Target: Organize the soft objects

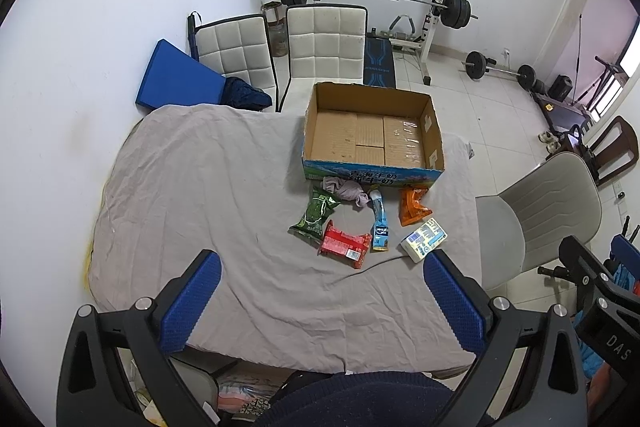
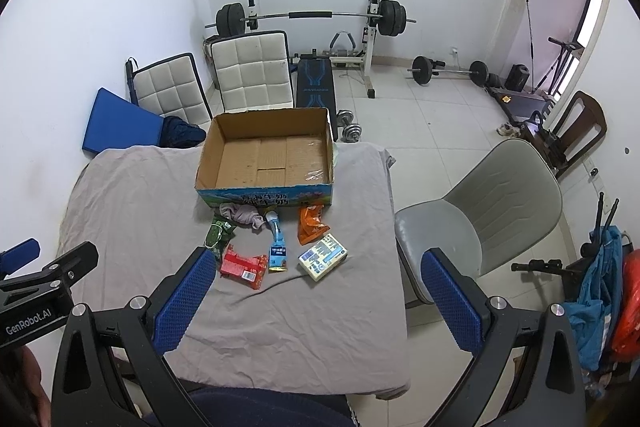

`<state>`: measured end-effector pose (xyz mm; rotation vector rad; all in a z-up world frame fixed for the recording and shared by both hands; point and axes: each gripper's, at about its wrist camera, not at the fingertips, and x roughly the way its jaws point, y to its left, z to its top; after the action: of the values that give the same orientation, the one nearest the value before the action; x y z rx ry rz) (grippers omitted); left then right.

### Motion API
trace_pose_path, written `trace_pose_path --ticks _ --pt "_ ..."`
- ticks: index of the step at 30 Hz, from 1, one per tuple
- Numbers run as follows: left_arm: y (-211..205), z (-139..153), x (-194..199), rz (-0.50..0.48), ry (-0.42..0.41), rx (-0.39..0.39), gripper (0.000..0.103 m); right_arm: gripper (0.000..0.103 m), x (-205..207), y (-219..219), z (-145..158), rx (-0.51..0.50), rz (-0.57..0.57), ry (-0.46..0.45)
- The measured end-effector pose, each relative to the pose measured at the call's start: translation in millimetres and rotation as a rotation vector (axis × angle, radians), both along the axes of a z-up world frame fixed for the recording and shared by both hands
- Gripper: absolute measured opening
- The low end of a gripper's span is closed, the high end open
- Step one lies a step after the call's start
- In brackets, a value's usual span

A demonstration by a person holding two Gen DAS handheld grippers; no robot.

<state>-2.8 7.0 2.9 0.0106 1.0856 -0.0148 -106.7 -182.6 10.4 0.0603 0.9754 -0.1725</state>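
Gaping wide, both jaws empty.

walls white | floor (image 2: 432, 115) pale tile | barbell rack (image 2: 312, 17) | grey chair (image 2: 480, 203)

Grey wrinkled cloth (image 1: 208, 187); brown box (image 1: 372, 135) with blue-green printed front; green packet (image 1: 314, 213), red packet (image 1: 344, 244), blue-white pouch (image 1: 379, 227), orange packet (image 1: 414, 205), white-blue pack (image 1: 425, 235), mauve rag (image 1: 346, 189); blue dimpled pads (image 1: 200, 297); white quilted chairs (image 1: 326, 39).
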Motion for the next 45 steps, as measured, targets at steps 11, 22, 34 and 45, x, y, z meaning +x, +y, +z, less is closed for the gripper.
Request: trace_pose_path --ticks 11,22,34,45 --pt "-3.5 0.9 -1.0 -0.005 -0.001 -0.001 0.103 0.103 -0.1 -2.0 1.3 -0.002 0.002 -0.006" --pt "-4.7 -0.7 0.2 -0.009 0.007 -0.001 0.103 0.103 7.8 -9.4 -2.5 0.013 -0.009 -0.009" --pt "-11.8 -86.2 89.6 0.06 0.138 0.024 0.103 0.103 120.0 -91.0 -161.6 0.08 -0.173 0.264" --pt "3.3 -308.9 156.7 0.277 0.628 -0.206 0.103 0.102 163.9 -98.1 -409.1 0.359 -0.342 0.691"
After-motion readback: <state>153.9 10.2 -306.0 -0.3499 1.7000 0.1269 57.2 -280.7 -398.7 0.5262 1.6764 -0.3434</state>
